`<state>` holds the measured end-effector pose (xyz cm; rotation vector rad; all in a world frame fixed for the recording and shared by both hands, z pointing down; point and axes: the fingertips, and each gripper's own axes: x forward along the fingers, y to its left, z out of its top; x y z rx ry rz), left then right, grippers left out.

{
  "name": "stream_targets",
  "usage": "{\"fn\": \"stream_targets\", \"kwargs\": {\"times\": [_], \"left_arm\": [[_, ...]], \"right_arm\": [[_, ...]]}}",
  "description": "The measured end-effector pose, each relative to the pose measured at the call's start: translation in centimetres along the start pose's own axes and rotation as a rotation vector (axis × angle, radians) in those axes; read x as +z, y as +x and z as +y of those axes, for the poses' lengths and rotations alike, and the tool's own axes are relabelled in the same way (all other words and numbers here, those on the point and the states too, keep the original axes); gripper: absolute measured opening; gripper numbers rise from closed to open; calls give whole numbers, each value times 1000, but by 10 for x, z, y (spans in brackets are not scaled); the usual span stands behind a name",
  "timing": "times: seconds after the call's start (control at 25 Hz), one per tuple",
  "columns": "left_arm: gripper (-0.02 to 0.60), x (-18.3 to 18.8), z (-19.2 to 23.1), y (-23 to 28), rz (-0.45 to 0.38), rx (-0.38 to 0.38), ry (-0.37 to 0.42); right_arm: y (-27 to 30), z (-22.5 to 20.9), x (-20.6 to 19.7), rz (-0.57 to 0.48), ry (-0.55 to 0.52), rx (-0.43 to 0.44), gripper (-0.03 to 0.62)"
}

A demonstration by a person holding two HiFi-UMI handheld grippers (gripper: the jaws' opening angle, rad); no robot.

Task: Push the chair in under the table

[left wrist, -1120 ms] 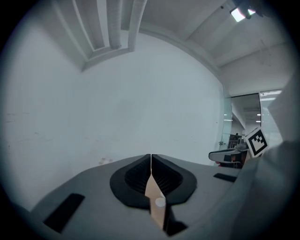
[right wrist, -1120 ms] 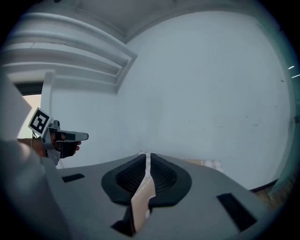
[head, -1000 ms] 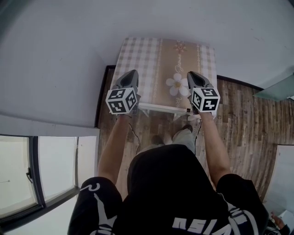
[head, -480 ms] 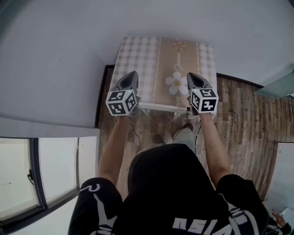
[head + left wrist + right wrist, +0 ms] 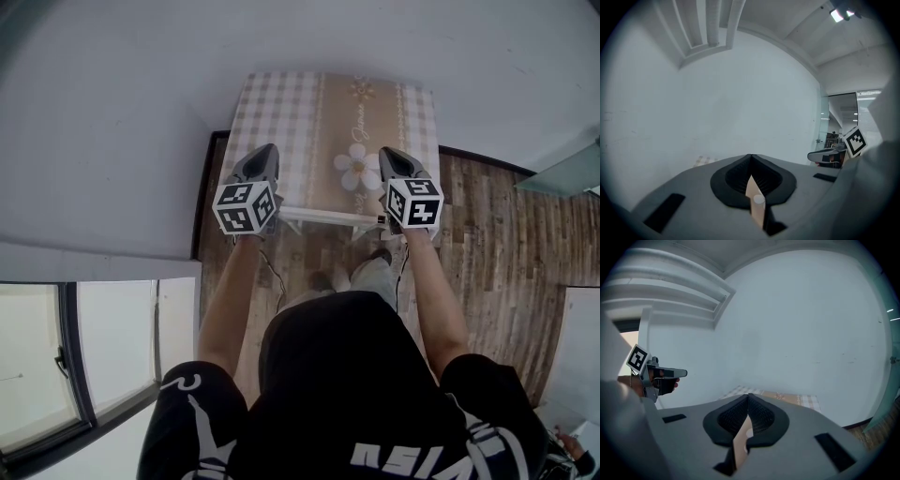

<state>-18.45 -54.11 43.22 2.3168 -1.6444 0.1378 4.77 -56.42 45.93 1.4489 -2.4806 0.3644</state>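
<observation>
The white chair (image 5: 330,218) is showing only its slim top rail at the near edge of the checked, flowered table (image 5: 281,112); left gripper (image 5: 271,150) and right gripper (image 5: 387,152) are hovering over its ends, jaws pressing together.

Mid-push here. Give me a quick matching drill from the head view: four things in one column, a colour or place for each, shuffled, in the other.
1 cloth
2 floor
3 chair rail
4 window

A white, at the cloth's near edge
B brown planks
C lower left corner of the view
D checked, with a daisy

Pairs: 1-D, 2-B, 3-A, 4-C
</observation>
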Motion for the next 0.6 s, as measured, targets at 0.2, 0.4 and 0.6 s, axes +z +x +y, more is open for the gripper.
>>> {"fn": "stream_targets", "kwargs": {"times": [0.2,0.4,0.6], "left_arm": [[26,-1,-2,-1,2,4,3],[25,-2,-2,-1,3,11,9],[25,-4,-4,1,2,21,11]], "right_arm": [[0,-1,-2,7,-1,3,15],[1,-2,-5,16,-5,3,15],[1,-6,-9,21,-3,3,14]]}}
